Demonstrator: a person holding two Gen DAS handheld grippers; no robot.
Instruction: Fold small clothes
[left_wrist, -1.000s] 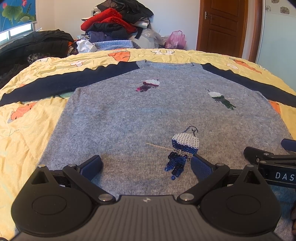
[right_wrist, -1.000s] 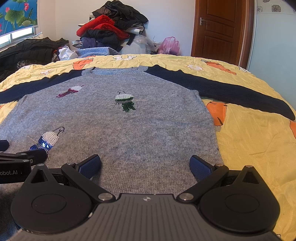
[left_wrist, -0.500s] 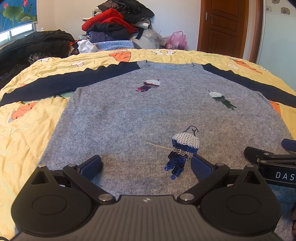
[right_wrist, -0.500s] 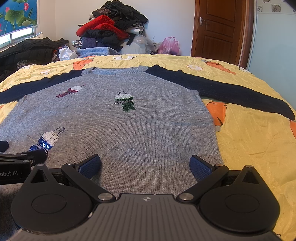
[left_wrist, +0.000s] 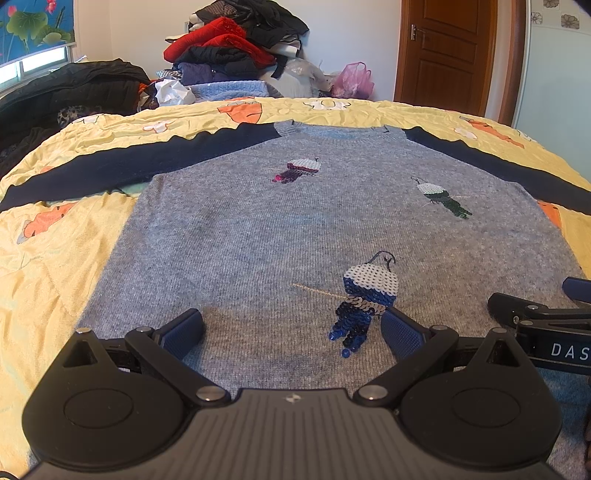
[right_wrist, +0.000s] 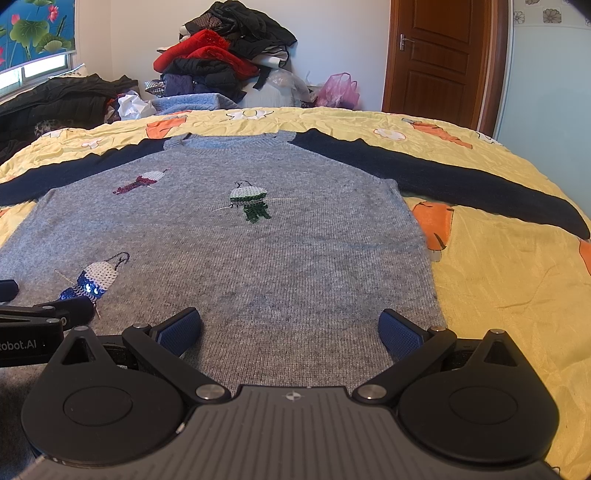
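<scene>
Sweater is spread flat, face up, on the bed, sleeves out sideways, presumably laid out for folding. Left gripper and right gripper are poised side by side over the hem, fingers spread wide, nothing held. Hem contact can't be confirmed. Bedspread is bare beyond both side edges; clothes pile sits well behind.

A grey knit sweater with navy sleeves bears sequinned jellyfish figures in blue-and-white, green-and-white and magenta-and-white, lying on a yellow bedspread printed with orange and white shapes, before a brown wooden door.
</scene>
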